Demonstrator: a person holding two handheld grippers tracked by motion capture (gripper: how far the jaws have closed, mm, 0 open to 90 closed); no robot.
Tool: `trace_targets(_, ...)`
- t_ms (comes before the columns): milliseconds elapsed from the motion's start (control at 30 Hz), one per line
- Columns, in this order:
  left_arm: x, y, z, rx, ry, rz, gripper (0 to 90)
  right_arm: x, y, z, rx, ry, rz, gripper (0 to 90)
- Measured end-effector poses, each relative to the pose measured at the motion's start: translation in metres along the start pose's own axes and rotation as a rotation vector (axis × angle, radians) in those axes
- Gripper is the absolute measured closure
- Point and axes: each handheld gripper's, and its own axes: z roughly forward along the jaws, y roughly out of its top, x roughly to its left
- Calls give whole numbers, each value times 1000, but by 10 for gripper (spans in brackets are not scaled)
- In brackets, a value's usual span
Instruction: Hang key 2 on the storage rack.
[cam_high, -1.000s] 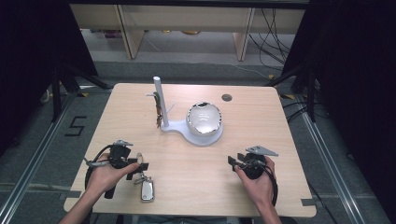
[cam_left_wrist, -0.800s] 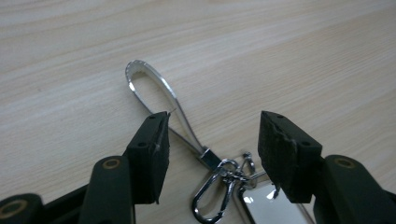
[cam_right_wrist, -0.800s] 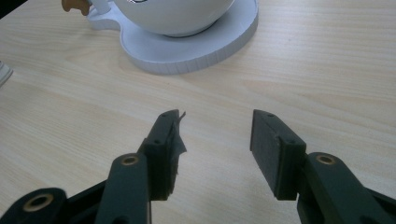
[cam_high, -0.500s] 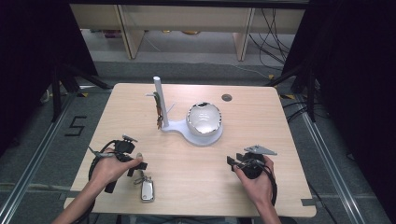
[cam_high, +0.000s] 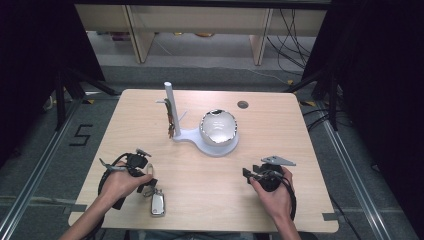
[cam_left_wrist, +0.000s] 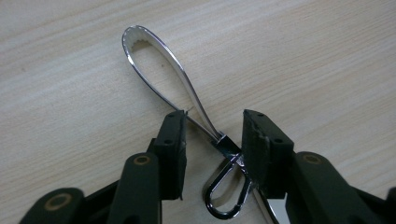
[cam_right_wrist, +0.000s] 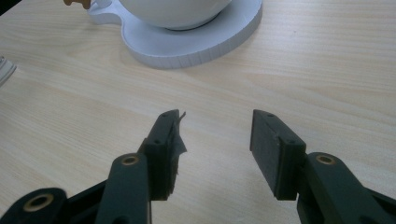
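White stand (cam_high: 212, 142) apparently blocks mid-table; front open.

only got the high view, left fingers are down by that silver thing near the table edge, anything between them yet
observer: yes, the narrow neck of a thin metal loop lies between the fingers of the left gripper, which have just been closing.
operator: pinched?
observer: not yet, a gap shows beside the neck; one finger sits against the small ring clasp.
operator: right side?
observer: the right gripper is open with nothing between its fingers, facing the white base.
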Motion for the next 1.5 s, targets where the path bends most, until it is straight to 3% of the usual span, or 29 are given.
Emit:
trace_targets(133, -2, 1, 1, -10, 1, 17, 638, 1, 0, 0, 7, 7, 6, 532)
trace_targets(200, -3, 3, 2, -14, 15, 71, 664, 1, 0, 0, 6, 10, 6, 532)
trace_targets(267, -3, 3, 2, -14, 17, 80, 693, 1, 0, 0, 6, 8, 6, 532)
trace_targets(300, -1, 5, 1, -10, 18, 125, 726, 1, 0, 0, 6, 8, 7, 532)
trace_targets(333, -1, 5, 1, -10, 18, 125, 736, 1, 0, 0, 6, 8, 7, 532)
trace_targets(367, 1, 7, 1, -11, 21, 153, 736, 1, 0, 0, 7, 8, 6, 532)
trace_targets(433, -2, 6, 1, -15, 27, 118, 760, 1, 0, 0, 8, 9, 5, 532)
trace_targets(600, -2, 6, 1, -13, 31, 132, 755, 1, -1, 1, 6, 11, 6, 531)
trace_targets(633, -4, 4, 2, -13, 22, 103, 726, 1, -1, 1, 5, 10, 4, 530)
trace_targets(733, -4, 2, 4, -6, 18, 91, 700, 1, 0, 0, 13, 1, 2, 530)
trace_targets(800, -2, 2, 4, 3, 26, 118, 698, 1, -1, 0, 13, 3, 4, 530)
trace_targets(833, -3, 1, 5, -5, 20, 100, 704, 1, -1, 0, 14, -7, 0, 530)
trace_targets(933, -4, -1, 7, 2, 19, 100, 707, 1, -1, 1, 5, 10, 5, 530)
trace_targets(1033, -5, -2, 6, -12, 16, 84, 688, 1, -1, 0, 13, -2, 3, 530)
trace_targets(1133, -2, -2, -1, -24, 12, 122, 645, 1, -1, 0, 2, 12, 7, 529)
trace_targets(1167, -4, -4, -4, -31, 5, 90, 645, 1, -1, 0, 2, 12, 7, 529)
trace_targets(1300, 0, -9, -16, -40, -18, 131, 597, 0, -1, 0, 6, 8, 5, 530)
trace_targets(1400, 4, -18, -23, -39, -57, 158, 581, 1, -1, 0, 6, 4, 5, 529)
trace_targets(1500, 5, -27, -26, -18, -60, 246, 563, 0, -1, 0, 9, 8, 5, 529)
